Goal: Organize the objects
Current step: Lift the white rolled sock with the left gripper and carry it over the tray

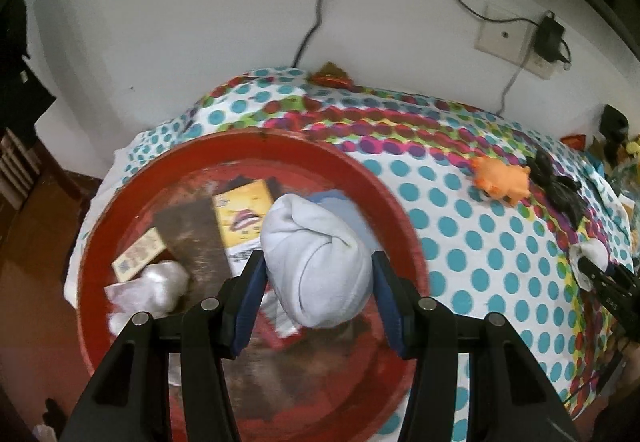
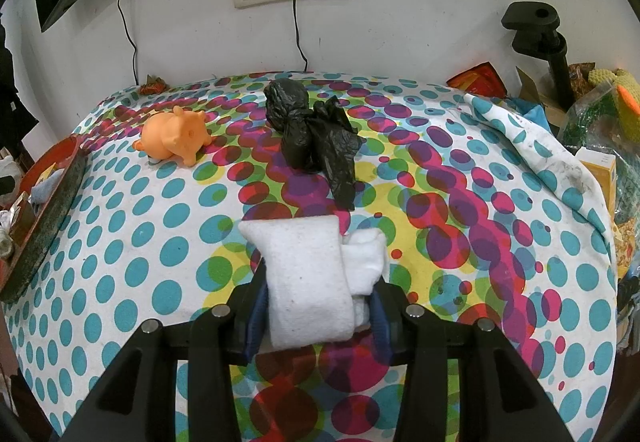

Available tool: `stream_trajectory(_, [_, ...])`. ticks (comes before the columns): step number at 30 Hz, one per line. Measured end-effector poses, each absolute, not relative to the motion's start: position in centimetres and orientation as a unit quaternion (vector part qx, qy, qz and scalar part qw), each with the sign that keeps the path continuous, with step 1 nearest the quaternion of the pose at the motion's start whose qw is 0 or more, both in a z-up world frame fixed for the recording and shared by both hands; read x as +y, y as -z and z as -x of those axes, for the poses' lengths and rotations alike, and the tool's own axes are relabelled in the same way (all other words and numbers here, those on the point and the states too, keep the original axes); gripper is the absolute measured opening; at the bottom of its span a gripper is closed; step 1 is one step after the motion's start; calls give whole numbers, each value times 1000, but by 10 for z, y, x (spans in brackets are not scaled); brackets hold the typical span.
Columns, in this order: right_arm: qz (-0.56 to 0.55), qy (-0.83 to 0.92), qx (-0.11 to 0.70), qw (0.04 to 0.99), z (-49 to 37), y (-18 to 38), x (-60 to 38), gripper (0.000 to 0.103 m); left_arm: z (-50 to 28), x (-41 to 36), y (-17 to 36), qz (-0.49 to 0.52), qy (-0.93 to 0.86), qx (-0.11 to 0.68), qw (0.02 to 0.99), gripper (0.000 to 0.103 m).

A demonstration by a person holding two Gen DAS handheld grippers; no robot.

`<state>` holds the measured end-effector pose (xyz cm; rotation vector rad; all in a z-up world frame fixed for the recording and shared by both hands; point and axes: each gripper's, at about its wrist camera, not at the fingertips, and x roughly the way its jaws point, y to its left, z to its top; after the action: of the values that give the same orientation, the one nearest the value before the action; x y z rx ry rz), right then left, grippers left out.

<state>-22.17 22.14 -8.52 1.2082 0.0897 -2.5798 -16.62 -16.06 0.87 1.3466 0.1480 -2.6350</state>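
With the left gripper (image 1: 318,274) clamping the rolled sock (image 1: 316,262) over the red tray (image 1: 384,198), lower before releasing; the right gripper (image 2: 318,298) holds a folded white cloth (image 2: 308,278) above the table.

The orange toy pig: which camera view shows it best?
The right wrist view. There the orange toy pig lies whole and sharp on the dotted cloth. The left wrist view shows it small and blurred near the right edge.
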Motion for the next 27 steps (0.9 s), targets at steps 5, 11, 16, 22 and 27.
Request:
stream_trajectory(5, [-419, 896, 36, 143, 222, 85, 221, 45, 160, -186, -6, -453, 883, 56, 113, 49])
stream_trajectory(11, [-419, 896, 36, 143, 221, 85, 221, 45, 157, -214, 4, -457, 876, 71, 134, 49])
stream_trajectory(16, [-419, 896, 41, 142, 222, 85, 221, 45, 157, -234, 17, -456, 874, 82, 145, 49])
stream_trajectory(22, [-419, 896, 42, 142, 221, 85, 220, 45, 163, -248, 31, -461, 870, 88, 152, 49])
stream_trajectory(27, [-419, 896, 43, 142, 221, 85, 220, 45, 169, -254, 41, -469, 867, 84, 148, 49])
